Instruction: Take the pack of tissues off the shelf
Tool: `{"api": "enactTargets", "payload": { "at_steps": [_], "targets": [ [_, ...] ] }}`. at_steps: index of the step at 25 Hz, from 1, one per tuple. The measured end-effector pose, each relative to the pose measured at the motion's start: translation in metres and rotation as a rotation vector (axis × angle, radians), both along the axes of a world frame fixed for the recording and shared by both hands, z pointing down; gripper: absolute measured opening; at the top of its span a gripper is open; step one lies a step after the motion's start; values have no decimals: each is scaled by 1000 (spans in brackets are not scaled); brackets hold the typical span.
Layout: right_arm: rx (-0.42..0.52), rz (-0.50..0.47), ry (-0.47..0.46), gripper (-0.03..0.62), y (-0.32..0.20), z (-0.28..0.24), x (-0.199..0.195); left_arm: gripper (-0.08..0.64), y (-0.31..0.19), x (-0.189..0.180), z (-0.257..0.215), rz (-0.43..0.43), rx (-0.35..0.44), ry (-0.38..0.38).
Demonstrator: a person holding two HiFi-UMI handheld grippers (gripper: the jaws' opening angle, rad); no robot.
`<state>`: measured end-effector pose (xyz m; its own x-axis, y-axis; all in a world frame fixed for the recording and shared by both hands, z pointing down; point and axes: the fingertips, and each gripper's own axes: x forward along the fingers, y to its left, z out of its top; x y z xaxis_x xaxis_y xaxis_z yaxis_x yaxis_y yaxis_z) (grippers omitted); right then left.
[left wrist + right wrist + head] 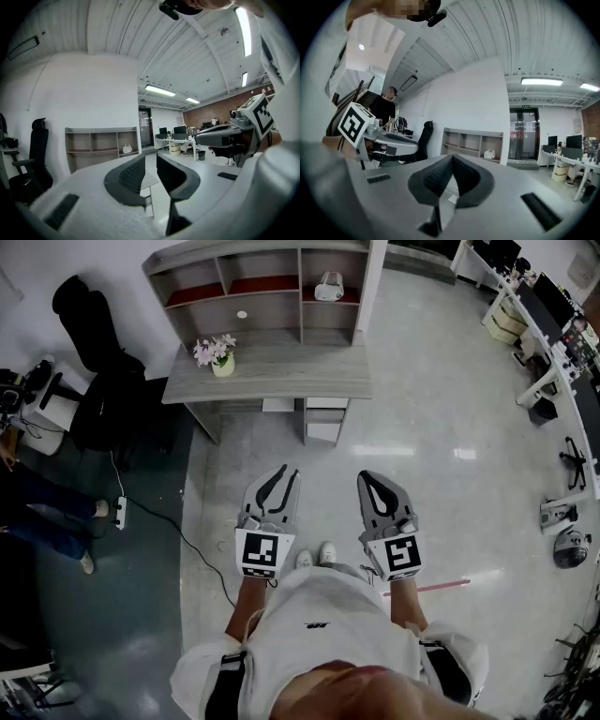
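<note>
**ENTRY: approach to shelf, grab not yet begun**

- Item: pack of tissues (328, 287), white, soft-looking. Loc.: upper centre of head view, in the right-hand compartment of the shelf (202, 261), on the reddish board. Looks alone in that bay.
- Shelf stands at the back of a grey desk (281, 371). Flower pot (222, 356) on desk, left of centre. Black office chair (101, 381) at left of frame.
- Left gripper (281, 472): lower centre of frame, level, jaws partly apart, nothing between them.
- Right gripper (373, 479): beside it, level, jaw tips together, empty.
- Both well apart from desk, with bare floor between.

Handling notes (judgement):
- Step in hand = closing in on the desk. Walk up square to the right-hand bay, which is clear of the flower pot.
- The pack sits on the right gripper's side, so it is prob. the natural pick. Spread its jaws wide before entering the bay.
- Go in level, under the board above, w/ jaws either side of pack.
- Soft pack: squeeze gently at mid-body, then draw straight out to avoid snagging on the divider.
</note>
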<state>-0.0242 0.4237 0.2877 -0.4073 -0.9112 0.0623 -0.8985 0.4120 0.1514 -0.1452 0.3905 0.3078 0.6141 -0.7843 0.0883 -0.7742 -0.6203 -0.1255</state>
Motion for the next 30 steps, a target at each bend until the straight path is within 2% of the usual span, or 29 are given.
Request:
{"api": "enactTargets", "payload": {
  "at_steps": [6, 13, 17, 19, 22, 26, 30],
  "targets": [
    [31, 25, -31, 26, 6, -5, -12, 89, 4, -11, -5, 21, 18, 11],
    [12, 54, -6, 26, 14, -1, -23, 89, 9, -19, -3, 44, 22, 21],
    [36, 44, -12, 26, 11, 0, -29, 83, 4, -23, 2, 41, 12, 20],
    [21, 50, -6, 26, 8, 3, -29, 80, 0, -25, 3, 37, 10, 18],
    [-52, 88, 12, 26, 0, 10, -25, 80, -8, -26, 3, 36, 9, 16],
    [10, 47, -7, 26, -16, 8, -28, 80, -22, -23, 6, 26, -4, 26],
    [14, 34, -6, 26, -38, 12, -22, 80, -42, -16, 10, 24, 9, 11]
  ]
}}
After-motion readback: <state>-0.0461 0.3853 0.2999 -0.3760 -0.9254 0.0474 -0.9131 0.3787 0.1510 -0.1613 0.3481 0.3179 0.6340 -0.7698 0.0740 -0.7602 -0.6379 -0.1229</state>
